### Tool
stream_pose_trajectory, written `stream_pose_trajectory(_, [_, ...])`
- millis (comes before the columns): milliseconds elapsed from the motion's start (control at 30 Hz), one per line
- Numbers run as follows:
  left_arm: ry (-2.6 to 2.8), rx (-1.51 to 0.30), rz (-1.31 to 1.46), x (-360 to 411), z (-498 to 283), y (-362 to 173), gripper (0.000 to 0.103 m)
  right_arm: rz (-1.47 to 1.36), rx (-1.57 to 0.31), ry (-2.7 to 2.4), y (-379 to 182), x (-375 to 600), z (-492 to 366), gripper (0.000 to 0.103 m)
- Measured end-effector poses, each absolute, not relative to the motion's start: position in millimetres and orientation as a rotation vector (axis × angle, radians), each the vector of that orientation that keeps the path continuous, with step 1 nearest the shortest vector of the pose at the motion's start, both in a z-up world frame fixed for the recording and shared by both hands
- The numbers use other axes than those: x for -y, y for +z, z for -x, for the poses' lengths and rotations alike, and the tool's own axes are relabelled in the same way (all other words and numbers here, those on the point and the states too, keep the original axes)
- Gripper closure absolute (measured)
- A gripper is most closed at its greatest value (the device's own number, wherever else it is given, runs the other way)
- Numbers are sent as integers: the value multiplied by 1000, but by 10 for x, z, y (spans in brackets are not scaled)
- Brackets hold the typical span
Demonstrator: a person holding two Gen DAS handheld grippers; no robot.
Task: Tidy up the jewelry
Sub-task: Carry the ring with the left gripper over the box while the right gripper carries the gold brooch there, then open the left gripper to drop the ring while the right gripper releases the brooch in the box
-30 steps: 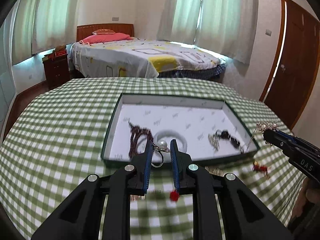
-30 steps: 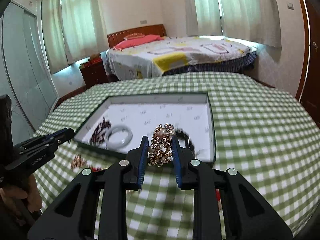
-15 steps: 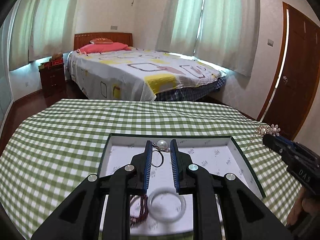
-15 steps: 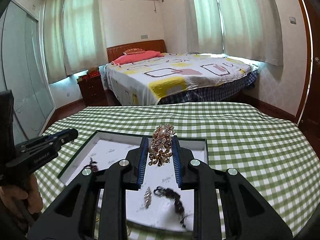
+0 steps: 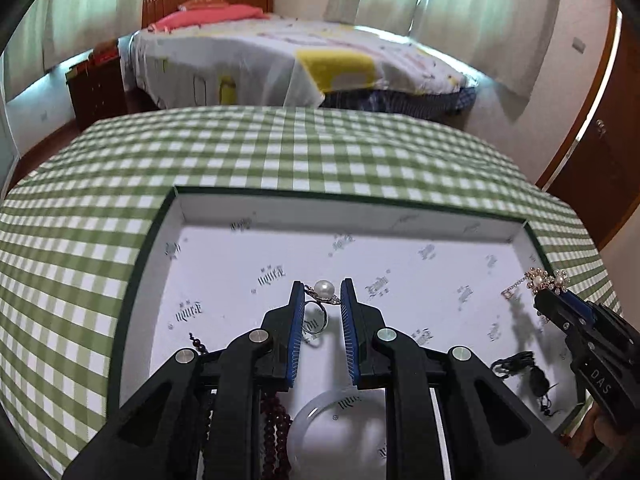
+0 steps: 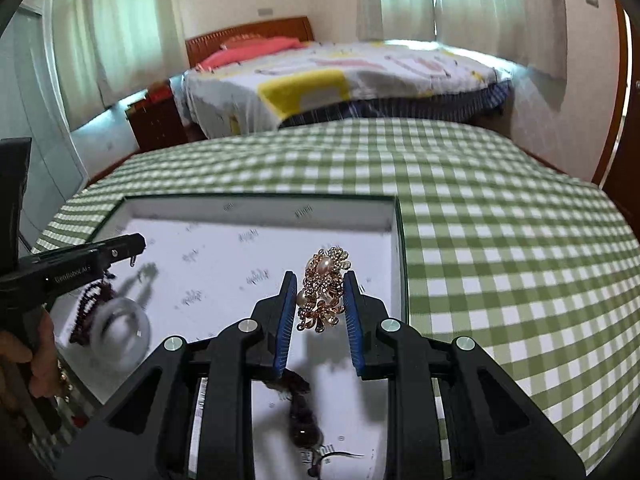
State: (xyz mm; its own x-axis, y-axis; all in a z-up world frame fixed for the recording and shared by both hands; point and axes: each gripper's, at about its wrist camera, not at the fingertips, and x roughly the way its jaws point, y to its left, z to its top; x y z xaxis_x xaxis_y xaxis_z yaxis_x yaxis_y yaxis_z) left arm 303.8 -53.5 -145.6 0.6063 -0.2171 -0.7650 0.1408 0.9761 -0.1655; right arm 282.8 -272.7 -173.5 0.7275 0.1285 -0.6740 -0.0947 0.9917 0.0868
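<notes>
Left claw (image 5: 320, 300): clenched on the pearl ring (image 5: 323, 290), pearl uppermost, band hanging between the blue pads; it hovers above the middle of the tray (image 5: 344, 211).
Right claw (image 6: 317, 290): grasping the gold brooch (image 6: 323, 288) above the right half of the tray, near its right wall.
Just changed: a second ago both claws were at the near edge of the tray, with stray pieces on the cloth beside them; now both have come forward and hang over the white tray floor.
Meaning for the task: both pieces look ready to be set down; lowering and letting go seems to be what remains for these two.
Already in the tray: white bangle (image 5: 340, 428) and dark red beads (image 5: 274, 420) at the near left, a dark cord piece (image 5: 520, 364) at the near right.
Table (image 5: 248, 148): green checked cloth all round the tray.
Hard to make out: the bangle and beads are partly covered by the left claw's arms; the dark piece under the right claw is blurred; height above the tray floor cannot be judged; whether any jewelry still lies on the cloth cannot be told.
</notes>
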Motion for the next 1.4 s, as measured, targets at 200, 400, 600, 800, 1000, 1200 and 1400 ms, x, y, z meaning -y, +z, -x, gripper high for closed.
stream_pose_trajectory(200, [-224, -974, 74, 599, -3088, -1513, 83, -51, -792, 126, -1813, 2744, -2902, 79])
stream_pose_trajectory(400, [-206, -984, 70, 587, -3078, -1540, 82, -57, -803, 134, -1826, 2736, -2897, 79])
stream_pose_trajectory(600, [-201, -967, 82, 568, -3076, -1502, 66, -57, -801, 131, -1829, 2736, -2901, 79])
stream_pose_trajectory(800, [-200, -942, 88, 533, -3019, -1463, 57, -59, -789, 130, -1808, 2742, -2899, 74])
stream_pose_trajectory(1000, [-194, -926, 101, 521, -2986, -1437, 46, -56, -776, 126, -1766, 2740, -2861, 68])
stream_pose_trajectory(1200, [-194, -915, 105, 520, -2966, -1417, 39, -56, -762, 123, -1720, 2737, -2822, 59])
stream_pose_trajectory(1400, [-203, -881, 107, 524, -2883, -1339, 37, -59, -742, 122, -1632, 2737, -2749, 55])
